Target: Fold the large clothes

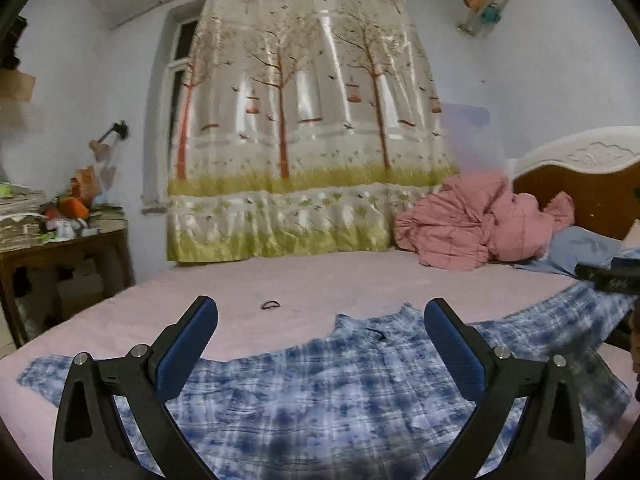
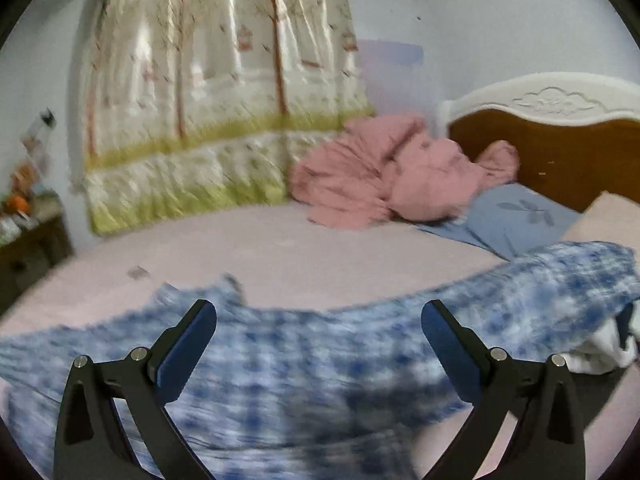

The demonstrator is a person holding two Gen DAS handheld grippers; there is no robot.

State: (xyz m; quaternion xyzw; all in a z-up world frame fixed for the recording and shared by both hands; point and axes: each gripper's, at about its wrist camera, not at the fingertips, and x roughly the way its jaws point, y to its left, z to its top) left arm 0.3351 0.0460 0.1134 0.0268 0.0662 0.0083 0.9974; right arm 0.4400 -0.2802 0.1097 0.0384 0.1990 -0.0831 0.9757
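both tongs, left (image 1: 321,320) and right (image 2: 319,320), spread, empty, over shirt (image 1: 320,392) on bed (image 1: 248,284); right view blurred, shirt seemingly flat.

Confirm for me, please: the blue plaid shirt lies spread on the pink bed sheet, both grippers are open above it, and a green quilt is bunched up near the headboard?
Not quite: the quilt bunched near the headboard is pink, not green, as the left wrist view shows. The rest holds: the blue plaid shirt lies spread on the pink bed sheet, with the left gripper and right gripper open above it.
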